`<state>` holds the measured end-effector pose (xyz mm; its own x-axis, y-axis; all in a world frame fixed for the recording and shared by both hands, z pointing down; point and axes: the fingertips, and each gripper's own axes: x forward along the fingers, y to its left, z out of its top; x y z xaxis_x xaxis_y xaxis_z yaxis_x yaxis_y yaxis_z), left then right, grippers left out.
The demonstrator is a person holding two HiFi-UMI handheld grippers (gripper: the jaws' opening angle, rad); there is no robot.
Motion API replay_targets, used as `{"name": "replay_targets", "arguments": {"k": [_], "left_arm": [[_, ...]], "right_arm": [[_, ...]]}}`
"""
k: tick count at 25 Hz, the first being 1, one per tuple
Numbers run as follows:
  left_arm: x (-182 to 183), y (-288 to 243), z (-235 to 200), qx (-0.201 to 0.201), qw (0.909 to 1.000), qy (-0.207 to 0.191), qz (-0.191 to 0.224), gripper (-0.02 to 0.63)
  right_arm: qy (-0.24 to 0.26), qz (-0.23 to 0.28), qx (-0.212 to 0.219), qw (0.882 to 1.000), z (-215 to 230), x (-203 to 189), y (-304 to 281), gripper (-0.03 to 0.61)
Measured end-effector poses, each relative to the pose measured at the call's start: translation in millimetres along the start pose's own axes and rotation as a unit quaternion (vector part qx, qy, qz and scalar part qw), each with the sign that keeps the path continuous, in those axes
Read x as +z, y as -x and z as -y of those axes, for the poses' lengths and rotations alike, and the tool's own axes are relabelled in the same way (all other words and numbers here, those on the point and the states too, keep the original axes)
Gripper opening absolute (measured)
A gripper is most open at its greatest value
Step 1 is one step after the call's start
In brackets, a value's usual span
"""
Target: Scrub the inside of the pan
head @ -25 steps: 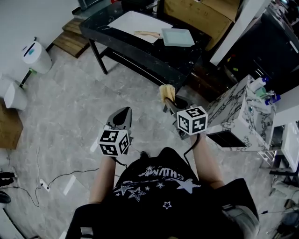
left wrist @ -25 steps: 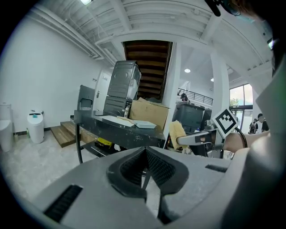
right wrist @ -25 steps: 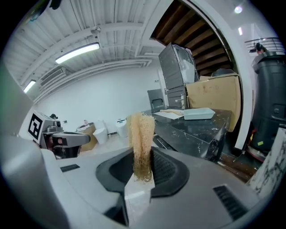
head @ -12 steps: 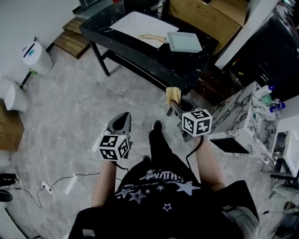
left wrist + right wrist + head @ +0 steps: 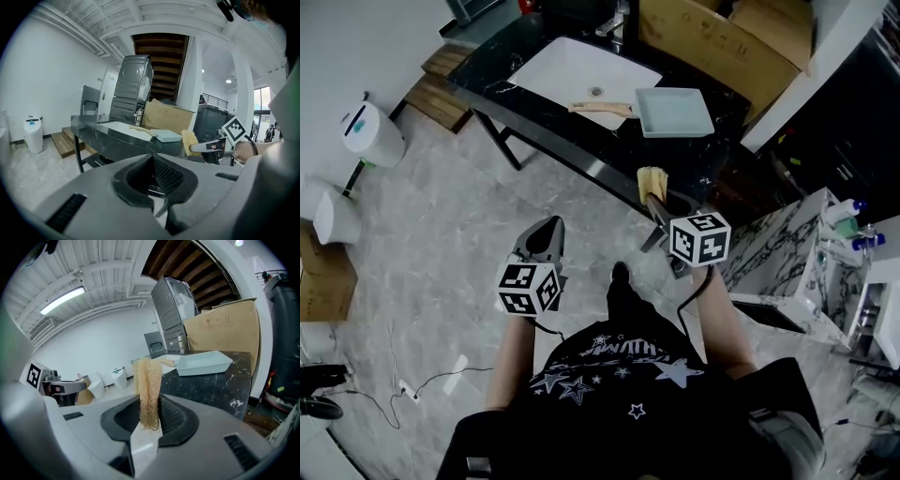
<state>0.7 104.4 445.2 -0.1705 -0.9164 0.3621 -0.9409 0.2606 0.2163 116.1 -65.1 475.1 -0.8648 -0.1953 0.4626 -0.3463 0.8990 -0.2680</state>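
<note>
Here, the right gripper [image 5: 657, 202] is clamped on a yellow scrubbing sponge [image 5: 651, 180], which stands upright between its jaws in the right gripper view. The left gripper [image 5: 542, 236] has its jaws pressed together with nothing between them. Both hang over the grey floor [image 5: 441, 216], at the near edge of the dark worktop [image 5: 581, 150]. The pale rectangular pan [image 5: 673, 111] sits on that worktop, just beside the white sink [image 5: 567, 66], apart from both grippers.

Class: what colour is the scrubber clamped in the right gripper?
Pale straw-yellow; the loofah scrubber shows best in the right gripper view.
</note>
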Motion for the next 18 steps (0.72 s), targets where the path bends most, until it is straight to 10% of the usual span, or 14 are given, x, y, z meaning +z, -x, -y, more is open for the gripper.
{"name": "replay_targets", "arguments": {"k": [18], "left_arm": [[78.5,-138.3,2.0,-0.029,0.9982,-0.052,-0.003,0.008]], "right_arm": [[-0.025,0.034,-0.03,0.999,124.1,82.1,-41.2,0.091]]}}
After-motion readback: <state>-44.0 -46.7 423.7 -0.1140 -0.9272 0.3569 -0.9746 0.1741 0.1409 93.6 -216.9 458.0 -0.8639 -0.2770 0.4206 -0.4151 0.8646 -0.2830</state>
